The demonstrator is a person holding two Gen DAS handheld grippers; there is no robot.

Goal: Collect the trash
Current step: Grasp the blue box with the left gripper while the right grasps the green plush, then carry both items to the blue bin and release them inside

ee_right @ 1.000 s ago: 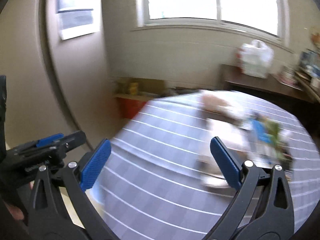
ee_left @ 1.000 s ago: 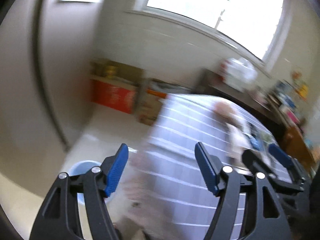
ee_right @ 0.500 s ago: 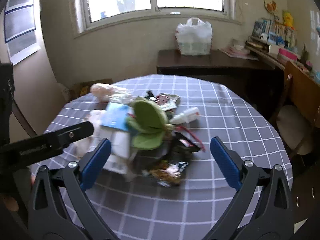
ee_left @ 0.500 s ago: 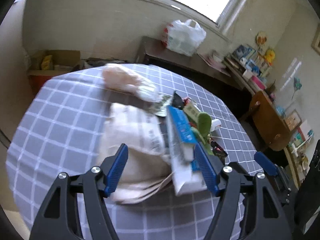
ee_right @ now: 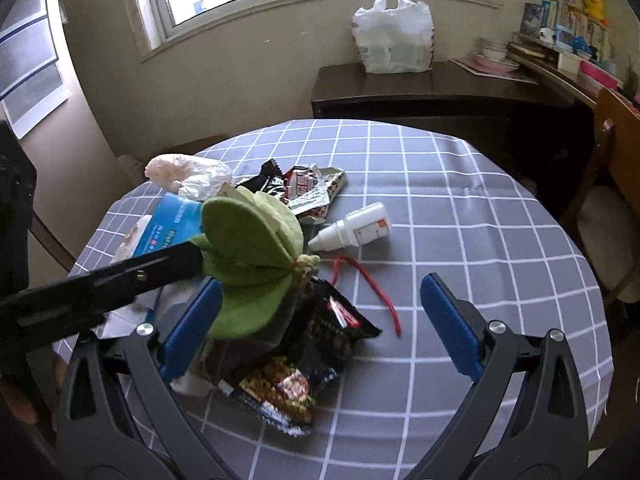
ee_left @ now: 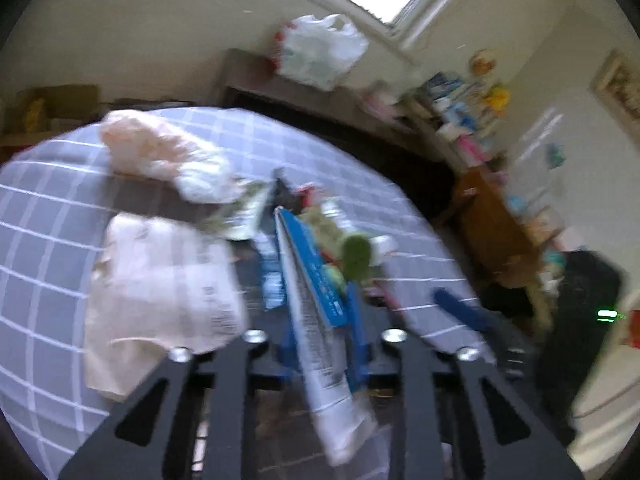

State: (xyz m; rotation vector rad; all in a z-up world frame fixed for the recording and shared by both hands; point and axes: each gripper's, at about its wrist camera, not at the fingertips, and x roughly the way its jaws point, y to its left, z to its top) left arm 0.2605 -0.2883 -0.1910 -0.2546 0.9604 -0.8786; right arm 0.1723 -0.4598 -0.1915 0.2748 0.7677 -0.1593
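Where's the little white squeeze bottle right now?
Right wrist view: the white bottle lies on its side mid-table, just right of the green leaves, above the red string.

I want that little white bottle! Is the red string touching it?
Apart. The right wrist view shows grey tablecloth between the white bottle and the red string.

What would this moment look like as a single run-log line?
left gripper: fingers closing on blue-and-white carton | right gripper: open above snack wrapper | trash pile on checked tablecloth
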